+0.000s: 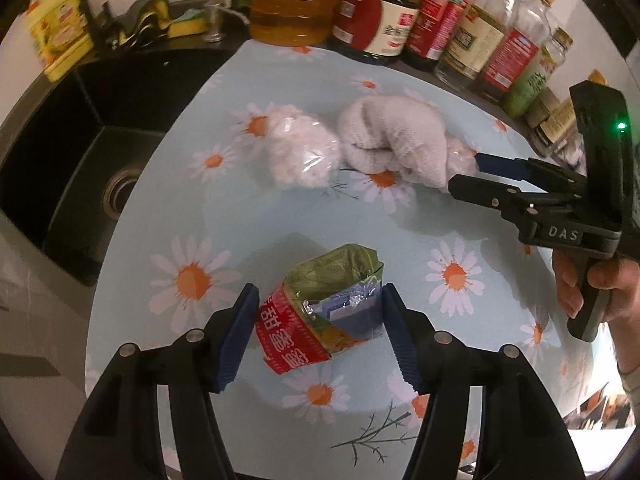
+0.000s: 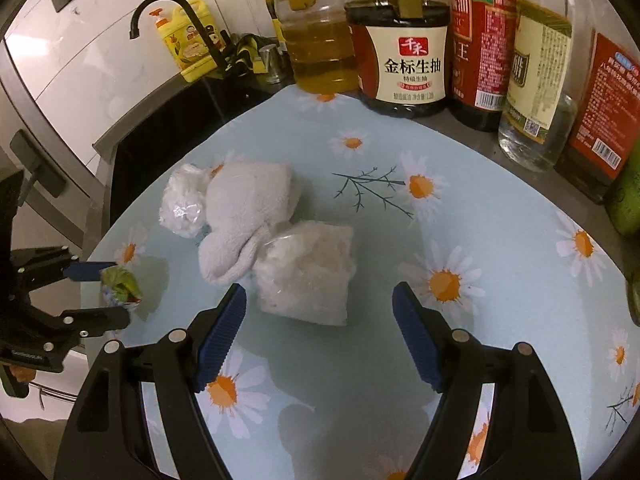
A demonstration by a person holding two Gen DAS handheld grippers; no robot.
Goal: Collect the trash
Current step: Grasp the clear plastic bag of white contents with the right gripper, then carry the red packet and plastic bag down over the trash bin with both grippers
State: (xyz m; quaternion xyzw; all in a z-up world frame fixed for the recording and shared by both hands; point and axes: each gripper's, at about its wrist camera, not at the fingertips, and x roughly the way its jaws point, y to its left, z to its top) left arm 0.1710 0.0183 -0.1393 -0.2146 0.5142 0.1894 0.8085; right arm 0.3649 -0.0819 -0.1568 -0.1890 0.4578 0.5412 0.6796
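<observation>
Blue-padded left gripper (image 1: 320, 328) clamps a crumpled snack wrapper (image 1: 320, 312) near the counter's front edge, while the right gripper (image 2: 320, 332) hovers open just short of a clear plastic bag (image 2: 308, 272).

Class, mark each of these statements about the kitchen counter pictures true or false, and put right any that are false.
1. The left gripper has a crumpled snack wrapper between its fingers. True.
2. The right gripper is clamped on the white cloth. False: its jaws stand open and grip nothing; the cloth lies beyond them.
3. Two clear plastic bags lie against the cloth. True.
4. The sink holds dishes. False: nothing shows in the basin but its drain.
5. Bottles stand along the back of the daisy mat. True.
</observation>
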